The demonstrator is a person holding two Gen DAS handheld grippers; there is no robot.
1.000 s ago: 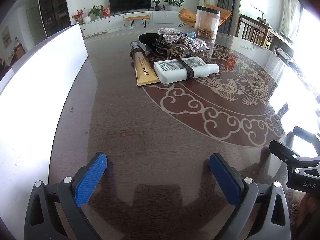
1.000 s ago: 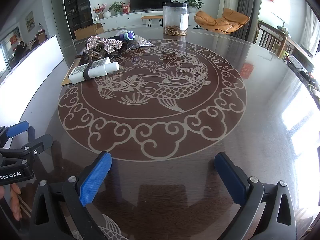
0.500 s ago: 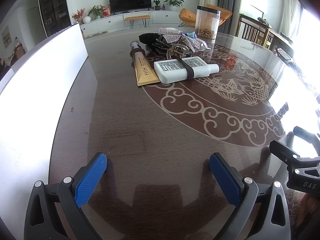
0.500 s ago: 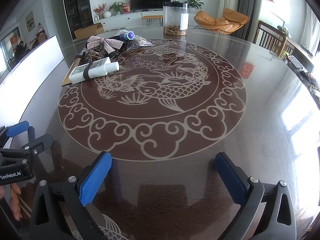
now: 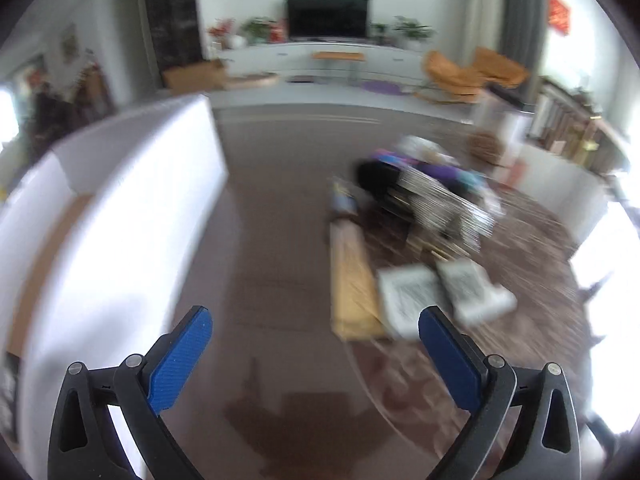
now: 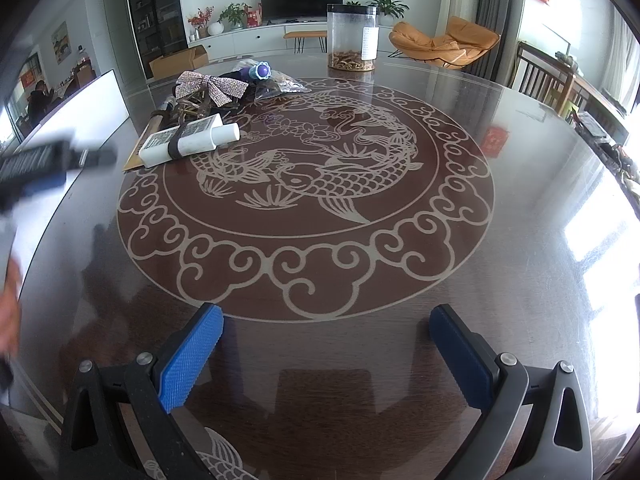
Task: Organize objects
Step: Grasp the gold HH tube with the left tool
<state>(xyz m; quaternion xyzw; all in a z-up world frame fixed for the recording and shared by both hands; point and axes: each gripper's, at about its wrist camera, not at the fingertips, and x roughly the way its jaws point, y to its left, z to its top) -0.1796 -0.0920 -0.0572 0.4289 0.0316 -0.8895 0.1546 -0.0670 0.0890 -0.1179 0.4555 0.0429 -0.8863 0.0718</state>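
A pile of objects lies at the table's far left: a white bottle (image 6: 188, 145) with a dark band, a tan tube (image 6: 146, 140), a sparkly bow (image 6: 212, 87) and a purple-capped item (image 6: 262, 71). In the blurred left wrist view the white bottle (image 5: 436, 292) and tan tube (image 5: 352, 280) lie just ahead of my open, empty left gripper (image 5: 316, 356). That left gripper also shows blurred in the right wrist view (image 6: 44, 164). My right gripper (image 6: 326, 352) is open and empty, low over the near table.
A clear jar (image 6: 352, 36) with brown contents stands at the far table edge. A white box (image 5: 112, 216) stands along the left. The round table (image 6: 520, 240) has a carp pattern. Chairs stand at the right.
My left gripper has moved quickly forward toward the pile, which now looks much nearer and blurred. The right gripper has not moved.
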